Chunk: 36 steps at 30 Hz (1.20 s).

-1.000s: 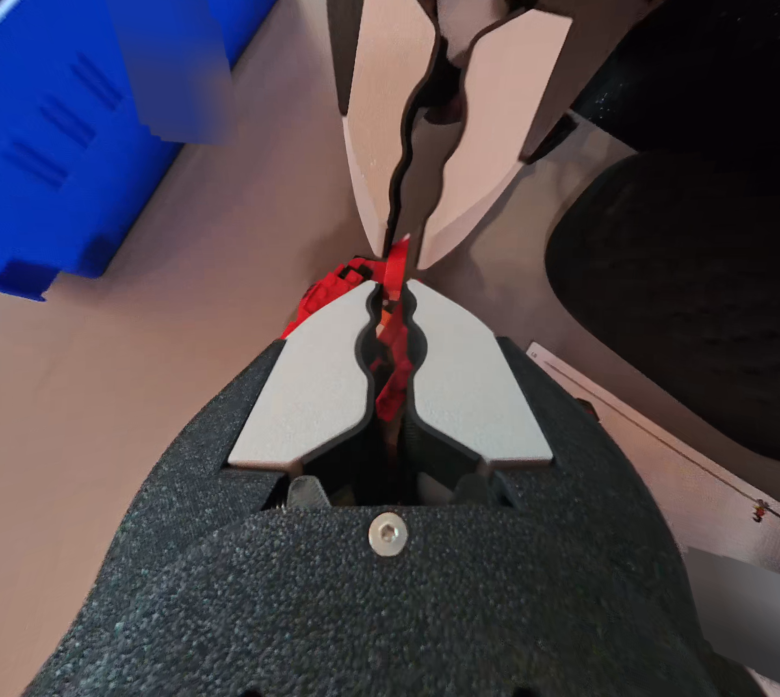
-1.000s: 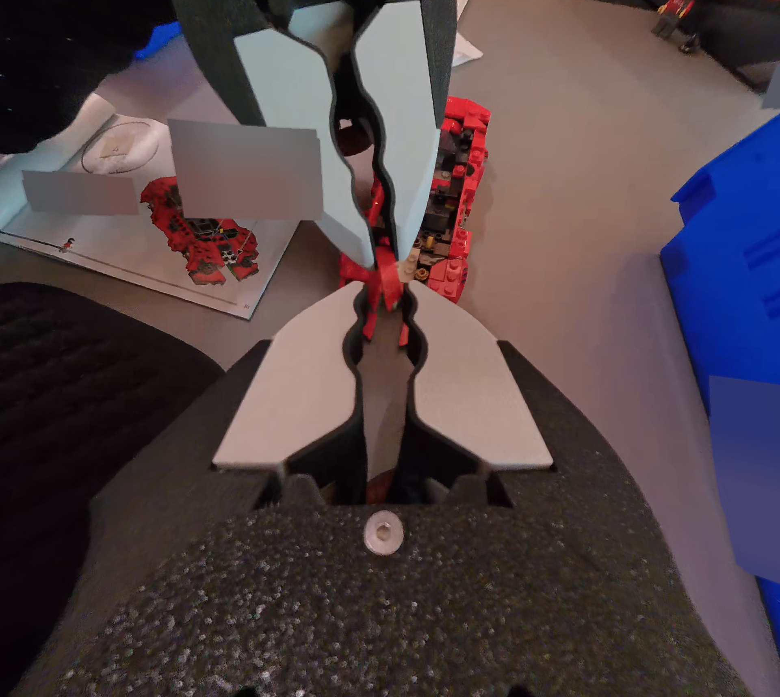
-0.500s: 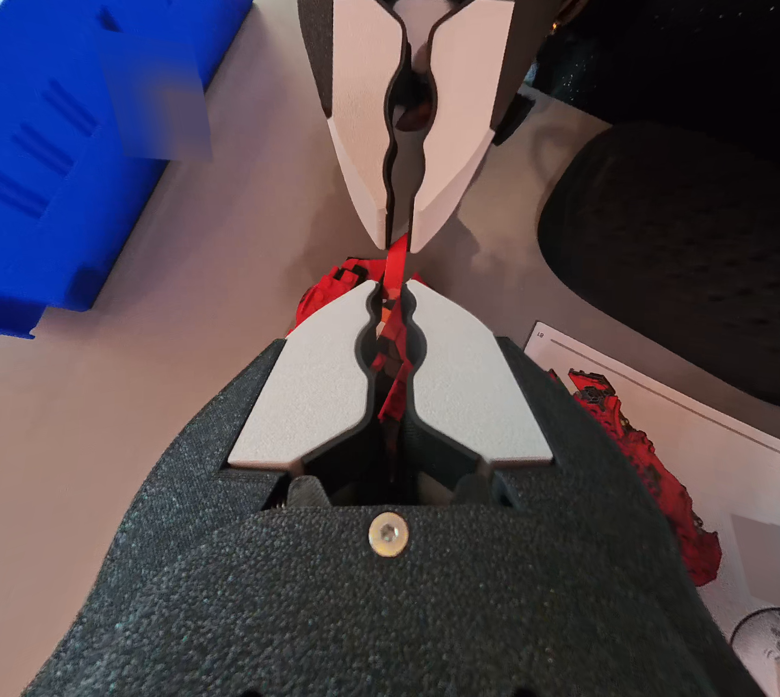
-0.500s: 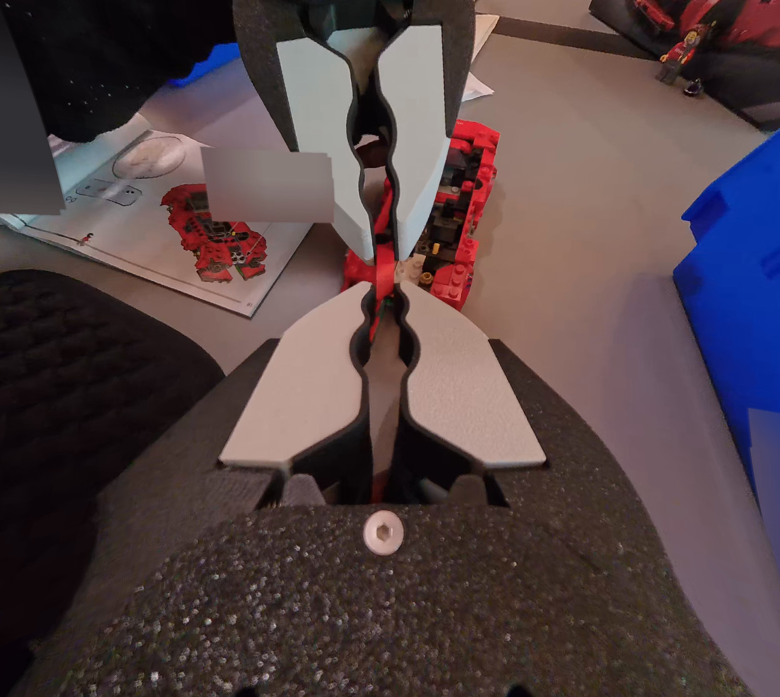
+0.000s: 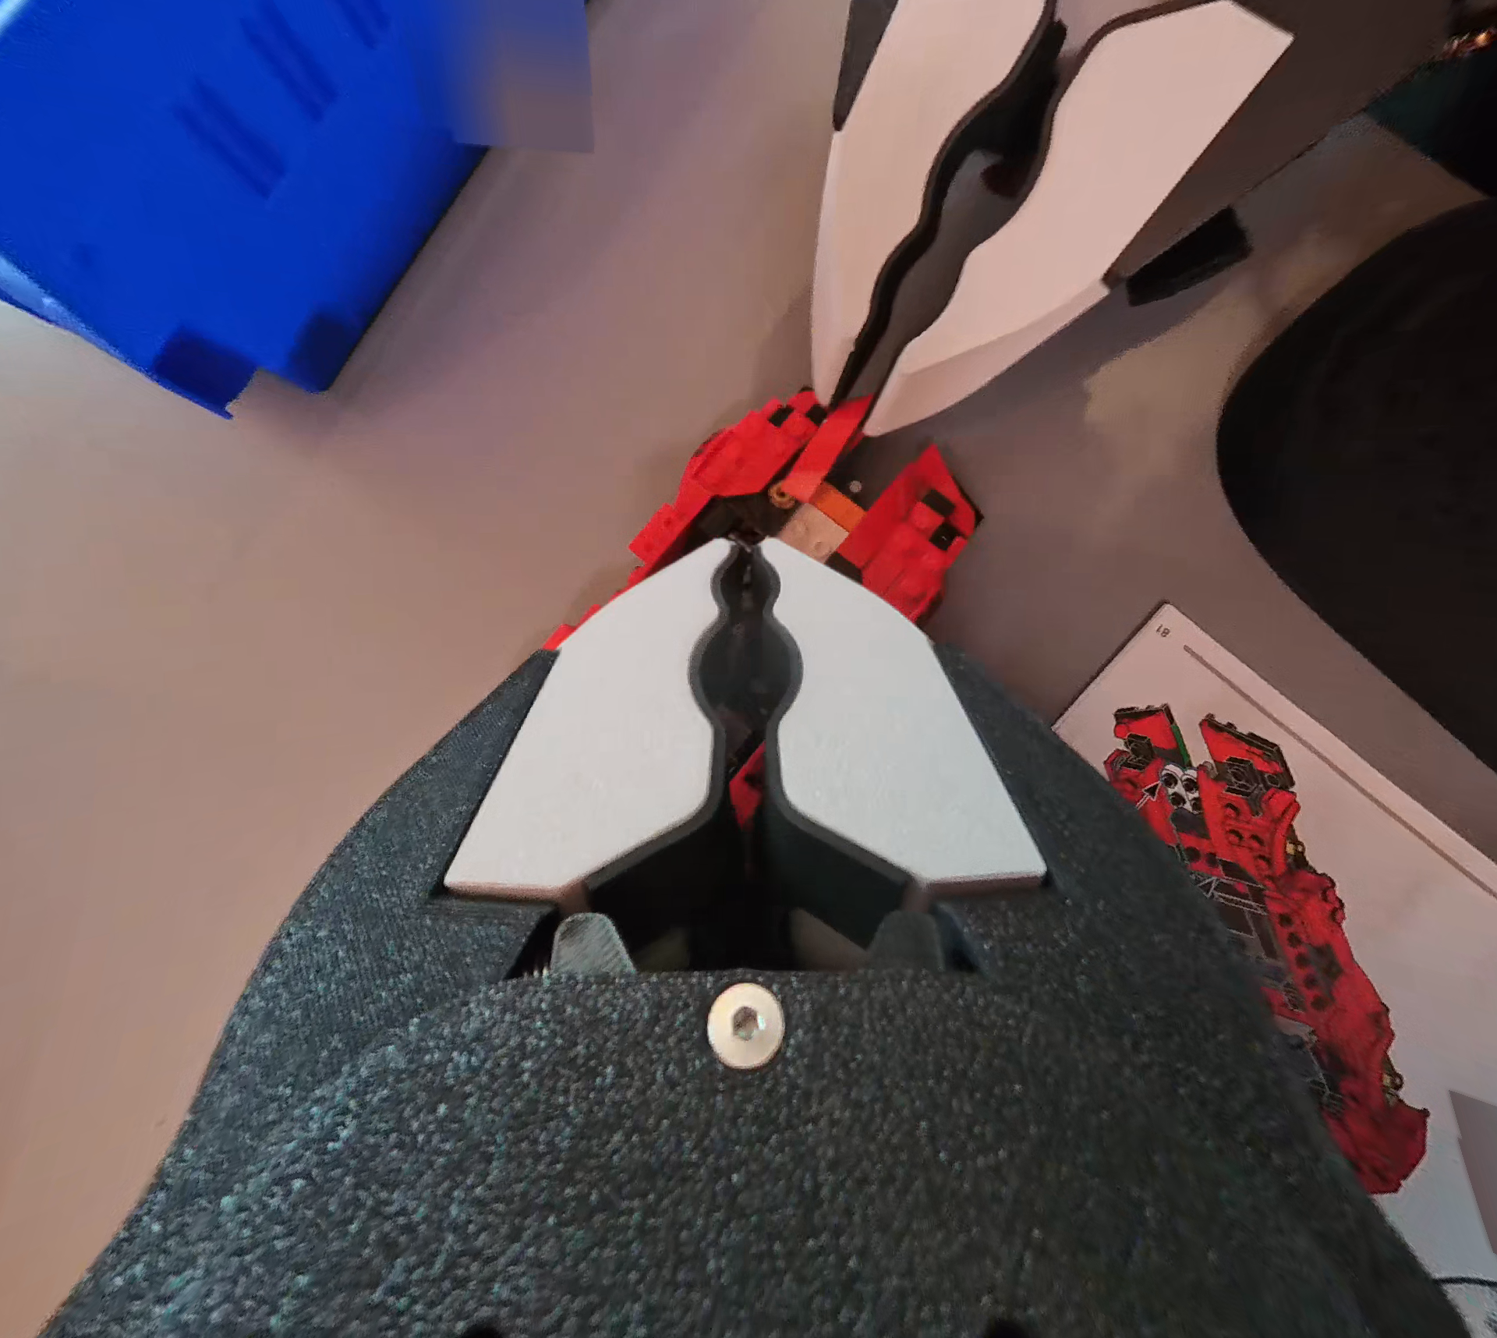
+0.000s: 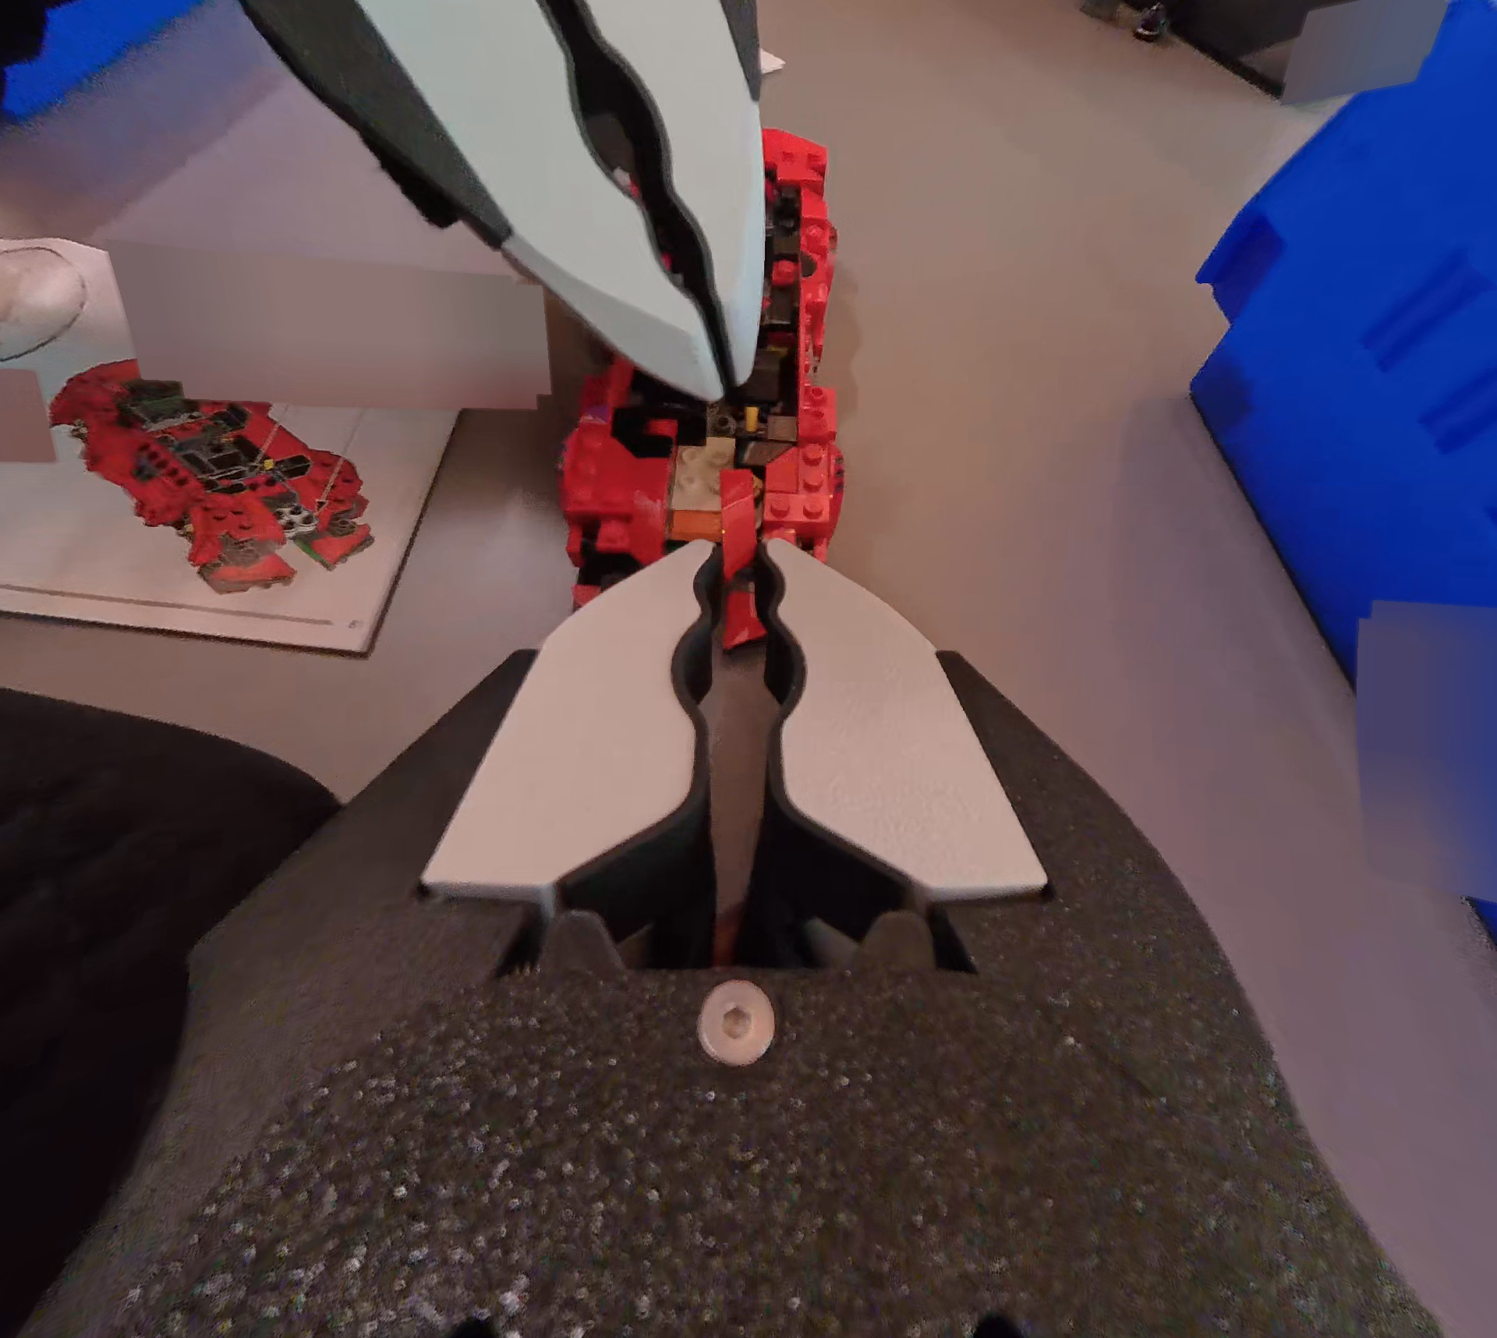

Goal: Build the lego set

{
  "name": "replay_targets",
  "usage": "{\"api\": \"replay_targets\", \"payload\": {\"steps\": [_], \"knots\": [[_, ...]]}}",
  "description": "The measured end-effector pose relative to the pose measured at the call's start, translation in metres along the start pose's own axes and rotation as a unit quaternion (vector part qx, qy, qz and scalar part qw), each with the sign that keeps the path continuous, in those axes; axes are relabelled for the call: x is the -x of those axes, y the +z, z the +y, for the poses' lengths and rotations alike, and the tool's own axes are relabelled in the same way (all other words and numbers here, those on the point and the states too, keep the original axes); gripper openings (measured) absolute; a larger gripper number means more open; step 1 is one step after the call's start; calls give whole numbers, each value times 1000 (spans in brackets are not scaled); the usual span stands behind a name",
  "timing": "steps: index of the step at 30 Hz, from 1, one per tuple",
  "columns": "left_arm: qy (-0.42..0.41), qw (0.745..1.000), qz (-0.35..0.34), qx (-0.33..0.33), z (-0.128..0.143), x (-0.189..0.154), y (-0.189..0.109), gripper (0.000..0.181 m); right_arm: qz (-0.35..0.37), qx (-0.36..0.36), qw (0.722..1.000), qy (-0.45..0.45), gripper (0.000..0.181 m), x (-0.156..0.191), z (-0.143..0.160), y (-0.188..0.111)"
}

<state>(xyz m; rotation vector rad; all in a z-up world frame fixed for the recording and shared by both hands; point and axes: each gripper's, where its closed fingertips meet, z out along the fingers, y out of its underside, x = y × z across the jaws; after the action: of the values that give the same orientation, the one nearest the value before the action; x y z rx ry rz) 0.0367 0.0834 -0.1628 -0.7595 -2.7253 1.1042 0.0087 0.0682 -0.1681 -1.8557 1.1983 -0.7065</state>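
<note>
Lego car (image 6: pixel 798 359) sits on the grey table (image 6: pixel 1012 343) – instruction booklet (image 6: pixel 243 538) beside it. Right gripper (image 6: pixel 739 554) clamps a red slope piece (image 6: pixel 739 529) at the car's near end; left gripper (image 5: pixel 747 550), fingers together, tips over the car's middle – whether it grips anything, cannot tell.

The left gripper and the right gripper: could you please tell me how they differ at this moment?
The right gripper is shut on a red piece, while the left gripper is shut with nothing visible between its tips. In the right wrist view, the left gripper's tips sit over the middle of the red car model, and the right gripper's tips sit at its near end. Both point at the model from opposite sides.
</note>
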Motion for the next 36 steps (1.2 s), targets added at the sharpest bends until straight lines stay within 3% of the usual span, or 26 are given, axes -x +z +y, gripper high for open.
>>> {"api": "replay_targets", "payload": {"steps": [7,26,36], "knots": [[7,1000,21,-12,-6,-9,4,0,37,22,999,-22,7,-1,3,5],[44,999,24,-2,-14,-13,14,0,51,37,998,-12,7,-2,5,5],[9,999,41,2,-9,-10,18,0,52,37,998,-16,7,-3,4,7]]}}
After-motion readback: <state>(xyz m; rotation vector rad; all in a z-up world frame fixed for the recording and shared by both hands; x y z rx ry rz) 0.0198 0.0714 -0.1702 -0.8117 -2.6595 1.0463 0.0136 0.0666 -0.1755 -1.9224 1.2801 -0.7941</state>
